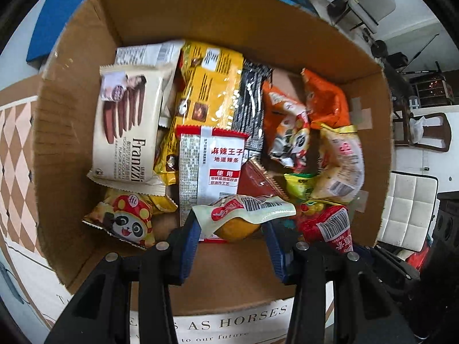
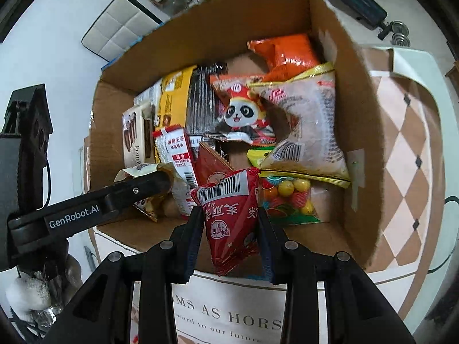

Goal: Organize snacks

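An open cardboard box [image 1: 200, 20] holds several snack packets and also shows in the right wrist view [image 2: 361, 149]. My left gripper [image 1: 231, 229] holds a clear-wrapped yellow cake packet [image 1: 238, 218] between its blue pads, just over the box's near edge. My right gripper [image 2: 229, 226] is shut on a red packet with a barcode [image 2: 229, 218], above the box's near edge. The left gripper's arm [image 2: 86, 212] and its cake packet [image 2: 149, 172] show at the left in the right wrist view. The red packet shows in the left wrist view [image 1: 330, 226].
Inside the box lie a Franzzi biscuit pack [image 1: 129, 132], a yellow bag [image 1: 206, 86], a red-and-white spicy strip pack [image 1: 212, 166], panda packets [image 1: 126, 220], orange bags [image 1: 324, 97] and a candy bag [image 2: 287, 197]. A checkered cloth [image 2: 407, 143] lies beside the box.
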The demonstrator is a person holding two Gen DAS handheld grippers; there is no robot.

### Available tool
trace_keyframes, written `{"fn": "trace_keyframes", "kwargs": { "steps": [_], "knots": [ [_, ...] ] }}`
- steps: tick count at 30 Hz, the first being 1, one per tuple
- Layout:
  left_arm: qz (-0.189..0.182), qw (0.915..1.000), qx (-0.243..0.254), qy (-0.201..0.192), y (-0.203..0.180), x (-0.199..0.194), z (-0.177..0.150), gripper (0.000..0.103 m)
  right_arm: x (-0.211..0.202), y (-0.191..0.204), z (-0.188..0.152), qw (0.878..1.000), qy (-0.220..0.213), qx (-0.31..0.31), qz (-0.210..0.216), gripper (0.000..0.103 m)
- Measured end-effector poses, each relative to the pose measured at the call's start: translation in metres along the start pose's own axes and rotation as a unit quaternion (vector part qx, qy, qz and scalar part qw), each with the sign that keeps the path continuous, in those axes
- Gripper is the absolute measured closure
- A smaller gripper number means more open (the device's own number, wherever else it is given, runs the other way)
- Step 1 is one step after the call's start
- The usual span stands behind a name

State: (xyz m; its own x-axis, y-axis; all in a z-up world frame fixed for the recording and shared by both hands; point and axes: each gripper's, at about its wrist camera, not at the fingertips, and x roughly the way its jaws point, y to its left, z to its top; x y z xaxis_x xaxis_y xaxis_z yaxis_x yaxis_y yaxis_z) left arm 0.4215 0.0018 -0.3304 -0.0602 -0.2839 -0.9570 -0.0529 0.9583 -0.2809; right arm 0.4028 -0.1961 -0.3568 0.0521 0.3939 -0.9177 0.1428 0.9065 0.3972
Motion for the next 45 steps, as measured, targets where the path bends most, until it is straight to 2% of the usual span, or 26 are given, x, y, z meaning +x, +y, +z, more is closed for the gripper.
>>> {"fn": "trace_keyframes", "kwargs": {
  "steps": [5,9,11,12,16,19,20,21,24,31,40,45],
  "knots": [
    [-0.005,0.9998,0.001,0.018,0.002,0.010,-0.001,0.062,0.013,-0.001,0.005,1.000,0.015,-0.002,-0.001,0.064],
    [-0.003,0.9995,0.000,0.030,0.004,0.016,-0.001,0.062,0.027,0.000,0.008,0.999,0.049,-0.009,-0.002,0.058],
    [0.003,0.9995,-0.001,0.032,0.003,0.018,-0.003,0.062,0.029,0.000,0.009,0.998,0.058,-0.014,-0.011,0.032],
    [0.004,0.9995,-0.003,0.032,0.002,0.019,-0.005,0.061,0.030,0.001,0.010,0.998,0.059,-0.014,-0.015,0.015],
    [0.016,0.9993,-0.013,0.030,0.002,0.020,-0.008,0.056,0.024,0.004,0.011,0.998,0.057,-0.016,-0.032,0.013],
    [0.025,0.9994,-0.015,0.017,0.006,0.012,-0.006,0.042,0.016,0.007,0.012,0.997,0.049,-0.025,-0.060,0.011],
    [0.030,0.9994,-0.013,0.014,0.006,0.009,-0.007,0.029,0.015,0.008,0.012,0.996,0.048,-0.026,-0.066,0.011],
    [0.035,0.9993,-0.010,0.008,0.006,0.006,-0.008,0.023,0.013,0.007,0.012,0.996,0.047,-0.026,-0.070,0.011],
    [0.046,0.9989,-0.006,0.000,0.005,0.000,-0.011,0.016,0.008,0.006,0.012,0.995,0.040,-0.024,-0.086,0.009],
    [0.069,0.9973,0.008,-0.022,0.003,-0.013,-0.026,0.014,-0.007,0.001,0.009,0.991,0.018,-0.023,-0.130,0.007],
    [0.066,0.9950,0.018,-0.072,-0.002,-0.050,-0.049,0.012,-0.033,0.003,-0.006,0.989,-0.006,-0.027,-0.145,0.006],
    [0.084,0.9902,0.023,-0.109,-0.015,-0.073,-0.058,0.012,-0.056,0.010,-0.023,0.988,-0.031,-0.032,-0.147,0.006]
  ]
}}
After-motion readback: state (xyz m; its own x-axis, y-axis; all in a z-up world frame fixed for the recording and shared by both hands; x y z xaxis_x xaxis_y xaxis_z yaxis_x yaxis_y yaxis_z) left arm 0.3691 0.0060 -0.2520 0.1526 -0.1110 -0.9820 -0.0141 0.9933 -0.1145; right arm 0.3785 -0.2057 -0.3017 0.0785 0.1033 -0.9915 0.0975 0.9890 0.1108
